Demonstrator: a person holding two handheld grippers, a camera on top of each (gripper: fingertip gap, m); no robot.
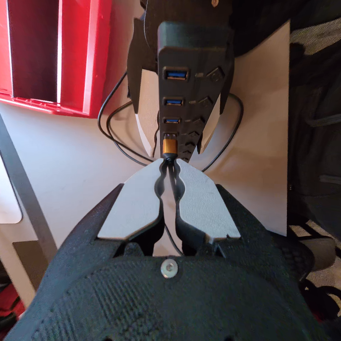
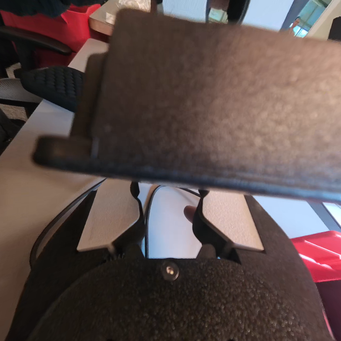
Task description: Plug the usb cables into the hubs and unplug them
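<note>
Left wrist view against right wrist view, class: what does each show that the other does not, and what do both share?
Only the left wrist view shows the hub's blue ports and the orange plug, its cable pinched by the left gripper. Only the right wrist view shows the hub's plain back and a chair armrest. Both show the white table and the red bin.

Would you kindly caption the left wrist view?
Left gripper pinches the cable behind an orange USB plug seated in the black hub.

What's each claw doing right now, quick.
Left claw: closed on the cable, just behind its orange plug.
Right claw: holding the black hub.
</note>
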